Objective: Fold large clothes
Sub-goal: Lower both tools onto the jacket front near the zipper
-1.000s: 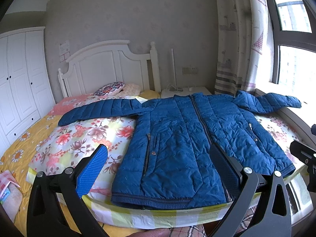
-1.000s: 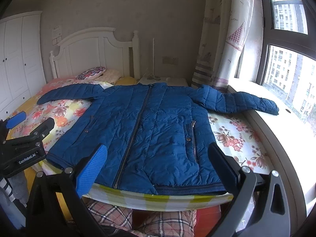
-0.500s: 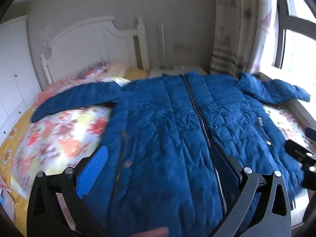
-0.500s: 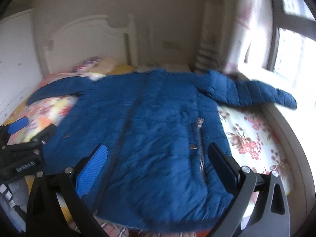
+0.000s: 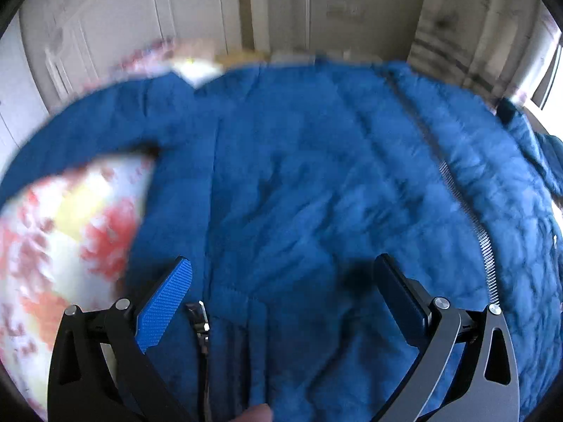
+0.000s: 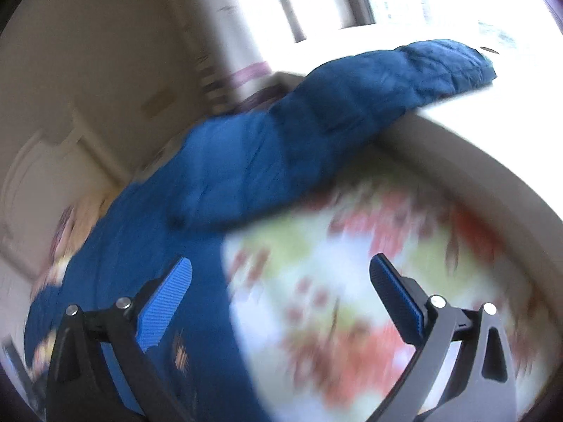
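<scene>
Blue quilted jacket [image 5: 316,183] lies flat, front up, on the floral bed [image 6: 352,281]; both grippers spread, empty (left gripper [image 5: 283,302] over body, right gripper [image 6: 281,299] at its 3 o'clock edge) — looks puffy, light, slippery, so pinch sleeve [image 6: 387,77] seams.

The jacket [image 5: 316,183] is quilted, matt blue cloth with a metal zip [image 5: 468,211]; the bedsheet [image 6: 352,281] is soft floral cloth. The left gripper [image 5: 281,302] has matt black arms; its pads [image 5: 165,306] are ribbed blue.
</scene>
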Demonstrator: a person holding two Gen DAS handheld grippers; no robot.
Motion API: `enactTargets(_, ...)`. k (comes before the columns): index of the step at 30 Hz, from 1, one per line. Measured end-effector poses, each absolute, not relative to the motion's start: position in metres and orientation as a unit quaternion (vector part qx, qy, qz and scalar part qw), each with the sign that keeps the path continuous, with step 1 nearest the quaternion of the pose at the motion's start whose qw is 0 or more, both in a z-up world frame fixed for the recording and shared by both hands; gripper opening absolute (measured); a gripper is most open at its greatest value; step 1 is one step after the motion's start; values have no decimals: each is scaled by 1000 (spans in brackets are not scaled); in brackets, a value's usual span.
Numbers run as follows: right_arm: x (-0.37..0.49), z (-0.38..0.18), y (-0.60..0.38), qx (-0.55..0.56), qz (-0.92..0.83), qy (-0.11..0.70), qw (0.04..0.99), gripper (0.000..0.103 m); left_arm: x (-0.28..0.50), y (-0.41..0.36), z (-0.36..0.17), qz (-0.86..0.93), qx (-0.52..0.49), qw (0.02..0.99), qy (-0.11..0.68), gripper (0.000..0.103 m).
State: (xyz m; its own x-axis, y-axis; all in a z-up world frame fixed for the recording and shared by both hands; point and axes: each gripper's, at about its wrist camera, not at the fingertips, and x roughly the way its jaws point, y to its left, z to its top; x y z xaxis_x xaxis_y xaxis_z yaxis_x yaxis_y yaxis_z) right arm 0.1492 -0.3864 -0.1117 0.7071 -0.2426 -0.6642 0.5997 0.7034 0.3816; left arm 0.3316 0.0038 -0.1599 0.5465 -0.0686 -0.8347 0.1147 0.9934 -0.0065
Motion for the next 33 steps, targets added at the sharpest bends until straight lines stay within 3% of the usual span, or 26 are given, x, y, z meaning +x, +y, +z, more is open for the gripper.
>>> enactTargets(8,210,-138,-468,343,-310,295,836,99,334,4,-165,-37,18,882,469,99)
enactTargets(9,216,-141,-474,346,-317,297,831,94,337,2,-164,-36,17,881,471,99)
enactTargets(11,223,-143,-476,351,-322,294,829,66,338,4,-164,-35,17,881,472,99)
enactTargets(12,226,-141,-474,351,-314,287,834,34,338,4,-164,-36,18,881,472,99)
enactTargets(13,229,-135,-468,341,-314,281,840,17,338,4,-163,-37,17,881,471,99)
enactTargets(16,242,-87,-409,224,-290,218,904,13,339,4,-163,-38,16,882,469,99)
enactTargets(20,282,-54,-280,49,-148,218,963,12,338,4,-163,-38,13,884,467,99)
enactTargets(24,314,-90,-157,-72,-3,312,947,16,337,8,-161,-43,5,884,465,99)
enactTargets(26,333,-127,-132,-74,35,394,915,42,336,9,-161,-45,2,885,464,99)
enactTargets(27,342,-148,-129,-66,42,435,897,68,336,9,-161,-46,1,885,464,99)
enactTargets(33,312,-132,-168,7,44,424,904,76,332,14,-156,-53,-14,887,459,99)
